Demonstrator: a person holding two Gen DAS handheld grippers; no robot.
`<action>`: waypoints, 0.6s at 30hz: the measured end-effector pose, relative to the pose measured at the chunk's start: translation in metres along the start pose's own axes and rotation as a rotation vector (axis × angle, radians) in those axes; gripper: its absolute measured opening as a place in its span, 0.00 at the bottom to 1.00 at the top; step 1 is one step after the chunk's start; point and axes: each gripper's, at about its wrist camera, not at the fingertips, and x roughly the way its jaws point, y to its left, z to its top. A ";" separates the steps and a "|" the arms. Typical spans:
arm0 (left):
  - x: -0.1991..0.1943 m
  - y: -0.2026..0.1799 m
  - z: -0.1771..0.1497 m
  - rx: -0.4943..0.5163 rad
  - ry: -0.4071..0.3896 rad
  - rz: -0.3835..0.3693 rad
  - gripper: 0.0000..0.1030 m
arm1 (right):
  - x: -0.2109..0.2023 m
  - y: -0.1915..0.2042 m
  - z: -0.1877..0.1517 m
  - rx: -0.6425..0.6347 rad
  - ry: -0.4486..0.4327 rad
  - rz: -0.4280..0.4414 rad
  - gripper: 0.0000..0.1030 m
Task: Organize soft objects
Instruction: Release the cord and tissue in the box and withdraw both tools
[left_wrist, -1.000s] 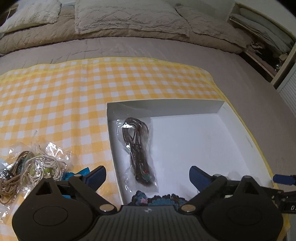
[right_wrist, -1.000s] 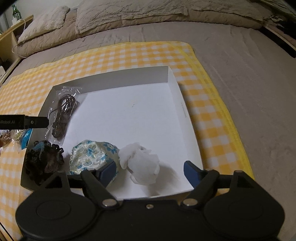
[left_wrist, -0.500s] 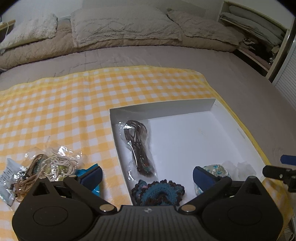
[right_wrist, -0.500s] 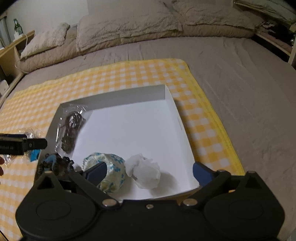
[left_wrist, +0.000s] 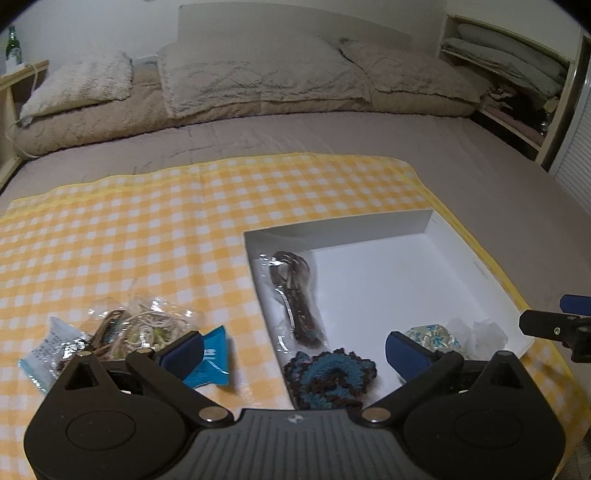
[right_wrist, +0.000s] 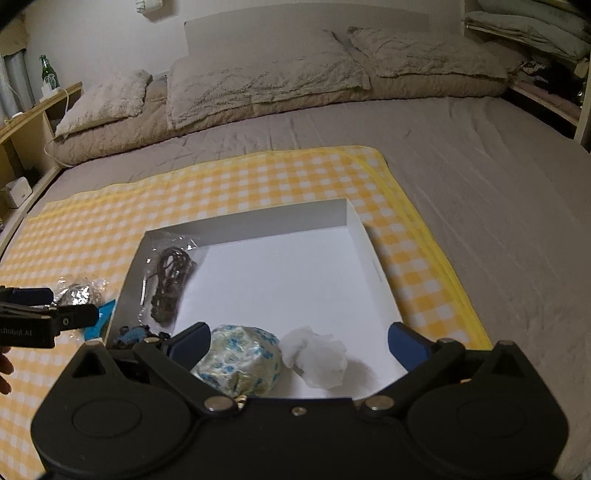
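In the white box (right_wrist: 364, 236) on the checked cloth (left_wrist: 147, 236) lie four soft things: a bagged brown cord (right_wrist: 168, 286) by its left wall, a crochet piece (left_wrist: 330, 378), a floral bundle (right_wrist: 238, 360) and a white wad (right_wrist: 317, 360) along the near edge. Left of the box, bagged cords (left_wrist: 147, 325) and a blue packet (left_wrist: 210, 354) wait on the cloth. Both the left gripper (left_wrist: 293, 352) and the right gripper (right_wrist: 297, 341) hang above with fingers spread wide, holding nothing. The step looks like between placements; next, the left gripper likely must drop onto a bagged cord.
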 end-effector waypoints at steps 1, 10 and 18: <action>-0.002 0.002 -0.001 -0.002 -0.004 0.007 1.00 | -0.001 0.002 0.000 -0.002 -0.002 0.001 1.00; -0.019 0.032 -0.005 -0.037 -0.029 0.064 1.00 | -0.002 0.027 0.005 -0.028 -0.018 0.025 1.00; -0.034 0.066 -0.009 -0.075 -0.042 0.110 1.00 | 0.005 0.055 0.011 -0.056 -0.020 0.049 1.00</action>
